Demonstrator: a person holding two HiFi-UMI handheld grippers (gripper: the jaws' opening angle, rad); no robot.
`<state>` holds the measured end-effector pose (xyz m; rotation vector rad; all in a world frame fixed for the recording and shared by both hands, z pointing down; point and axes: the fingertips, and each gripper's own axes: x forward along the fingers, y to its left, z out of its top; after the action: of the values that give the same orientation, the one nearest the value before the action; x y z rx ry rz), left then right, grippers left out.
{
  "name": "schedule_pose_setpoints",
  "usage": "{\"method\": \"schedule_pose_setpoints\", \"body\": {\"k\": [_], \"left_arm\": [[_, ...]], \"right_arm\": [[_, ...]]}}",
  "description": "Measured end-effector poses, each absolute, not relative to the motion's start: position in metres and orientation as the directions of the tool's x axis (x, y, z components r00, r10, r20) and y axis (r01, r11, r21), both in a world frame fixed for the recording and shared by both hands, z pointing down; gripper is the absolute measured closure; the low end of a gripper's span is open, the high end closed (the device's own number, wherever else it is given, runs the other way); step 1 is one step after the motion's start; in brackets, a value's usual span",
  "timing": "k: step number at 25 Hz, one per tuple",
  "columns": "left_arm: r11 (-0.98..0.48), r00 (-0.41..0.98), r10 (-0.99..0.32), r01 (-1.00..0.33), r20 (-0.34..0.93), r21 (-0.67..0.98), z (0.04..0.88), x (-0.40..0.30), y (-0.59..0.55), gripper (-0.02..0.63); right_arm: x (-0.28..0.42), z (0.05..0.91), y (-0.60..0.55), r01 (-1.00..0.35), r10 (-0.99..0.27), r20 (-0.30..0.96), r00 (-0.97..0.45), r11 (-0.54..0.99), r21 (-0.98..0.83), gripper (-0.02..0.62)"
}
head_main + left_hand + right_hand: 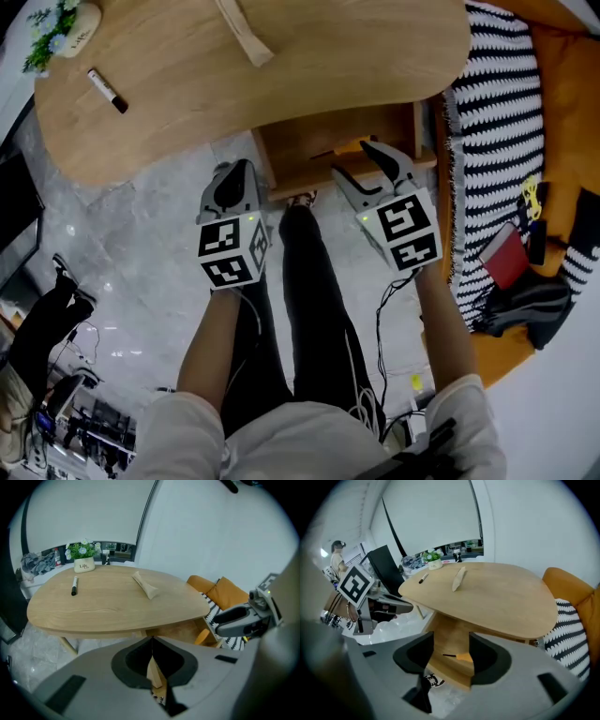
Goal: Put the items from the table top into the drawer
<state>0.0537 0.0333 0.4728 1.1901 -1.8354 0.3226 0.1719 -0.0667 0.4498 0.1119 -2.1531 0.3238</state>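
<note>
On the oval wooden table (309, 66) lie a black marker (106, 91) and a pale wooden utensil (246, 33). Both also show in the left gripper view, the marker (73, 586) and the utensil (146, 586). Under the table's near edge a wooden drawer (314, 141) stands pulled out, with an orange-handled tool (464, 657) lying in it. My right gripper (352, 157) hangs just over the drawer's front, open and empty. My left gripper (234, 169) is to the drawer's left over the floor, shut with nothing in it.
A small pot of flowers (66, 23) stands at the table's far left end. An orange sofa with a striped blanket (497, 112) lies to the right, with a red item (503, 255) and a black bag on it. The person's legs (309, 281) are below the drawer.
</note>
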Motion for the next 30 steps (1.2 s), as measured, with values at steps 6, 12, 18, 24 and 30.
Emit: {"method": "schedule_pose_setpoints", "body": {"k": [6,12,18,24,30], "left_arm": [[0.489,-0.127,-0.600,-0.840,0.790,0.236,0.470,0.059,0.027,0.595],[0.490,-0.136,-0.606,-0.840,0.784,0.233,0.467,0.052,0.028,0.595],[0.523,-0.163,-0.599,-0.821,0.784,0.229,0.466,0.035,0.045,0.595],[0.575,-0.205,-0.587,-0.787,0.783,0.224,0.463,0.004,0.071,0.596],[0.635,-0.264,-0.573,-0.742,0.776,0.216,0.457,-0.051,0.106,0.595]], "right_arm": [[0.191,0.450,-0.086,-0.287,-0.005,0.831,-0.556,0.940,-0.186,0.385],[0.184,0.453,-0.074,-0.289,0.004,0.835,-0.550,0.937,-0.195,0.385],[0.166,0.455,-0.062,-0.271,0.019,0.839,-0.544,0.942,-0.197,0.385],[0.133,0.452,-0.052,-0.256,0.028,0.836,-0.549,0.946,-0.200,0.385],[0.067,0.450,-0.028,-0.215,0.056,0.827,-0.560,0.954,-0.211,0.387]]}}
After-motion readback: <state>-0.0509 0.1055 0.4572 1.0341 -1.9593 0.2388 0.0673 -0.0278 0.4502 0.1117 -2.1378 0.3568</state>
